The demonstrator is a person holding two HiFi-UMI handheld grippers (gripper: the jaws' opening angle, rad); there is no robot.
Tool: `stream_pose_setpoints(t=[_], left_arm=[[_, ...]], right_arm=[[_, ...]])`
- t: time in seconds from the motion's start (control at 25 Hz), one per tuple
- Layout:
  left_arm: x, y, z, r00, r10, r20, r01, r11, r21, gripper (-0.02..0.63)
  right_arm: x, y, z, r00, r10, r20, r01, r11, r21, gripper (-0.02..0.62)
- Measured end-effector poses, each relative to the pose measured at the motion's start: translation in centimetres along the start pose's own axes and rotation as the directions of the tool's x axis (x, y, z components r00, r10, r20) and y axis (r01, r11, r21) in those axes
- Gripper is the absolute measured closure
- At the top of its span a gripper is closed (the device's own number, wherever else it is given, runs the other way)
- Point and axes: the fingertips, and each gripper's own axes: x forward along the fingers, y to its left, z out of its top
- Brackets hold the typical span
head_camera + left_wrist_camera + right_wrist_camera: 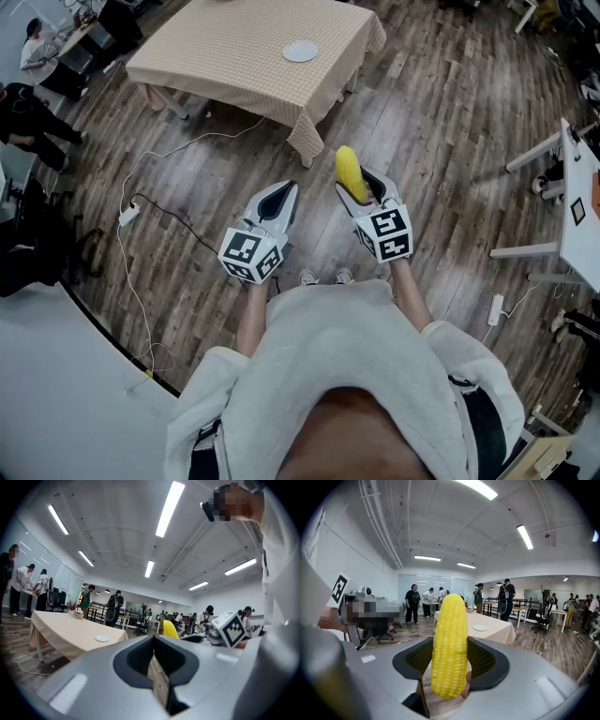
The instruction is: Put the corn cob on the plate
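Yellow corn cob [450, 646]: upright, clamped between jaws of right gripper [451, 670].
Left gripper [279, 202]: jaws together, nothing between.
Plate [300, 51]: white, on far checked table [225, 66].

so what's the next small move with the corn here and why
Probably carry it forward toward the table. The right gripper is shut on the corn cob, but the white plate sits on that table well ahead, across the wooden floor, so it looks out of reach.
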Motion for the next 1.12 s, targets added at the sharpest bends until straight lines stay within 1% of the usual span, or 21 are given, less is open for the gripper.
stream_pose_setpoints(t=[0.24, 0.4, 0.52, 0.8, 1.04, 1.12], left_arm=[[0.7, -0.1, 0.6, 0.999, 0.016, 0.028, -0.016, 1.0, 0.018, 0.598], [0.9, -1.1, 0.4, 0.999, 0.023, 0.026, -0.024, 1.0, 0.02, 0.598], [0.9, -2.2, -0.1, 0.999, 0.032, 0.021, -0.033, 0.999, 0.02, 0.598], [1.0, -4.9, -1.3, 0.998, 0.059, 0.014, -0.059, 0.998, 0.02, 0.598], [1.9, -6.4, -2.9, 0.997, 0.077, 0.003, -0.077, 0.997, 0.002, 0.598], [2.2, -6.6, -2.8, 0.997, 0.077, 0.004, -0.077, 0.997, 0.001, 0.598]], right_arm=[[0.3, -0.6, 1.1, 0.999, 0.018, 0.033, -0.017, 0.999, -0.036, 0.364], [-0.5, -0.8, 1.1, 0.998, 0.032, 0.054, -0.029, 0.999, -0.044, 0.362], [-1.3, -0.9, 0.7, 0.997, 0.041, 0.058, -0.038, 0.998, -0.057, 0.362], [-3.5, -1.8, -0.9, 0.995, 0.073, 0.069, -0.07, 0.996, -0.05, 0.362], [-4.3, -3.1, -2.3, 0.993, 0.094, 0.065, -0.091, 0.994, -0.052, 0.362], [-4.3, -3.2, -2.3, 0.993, 0.099, 0.067, -0.095, 0.994, -0.055, 0.364]])
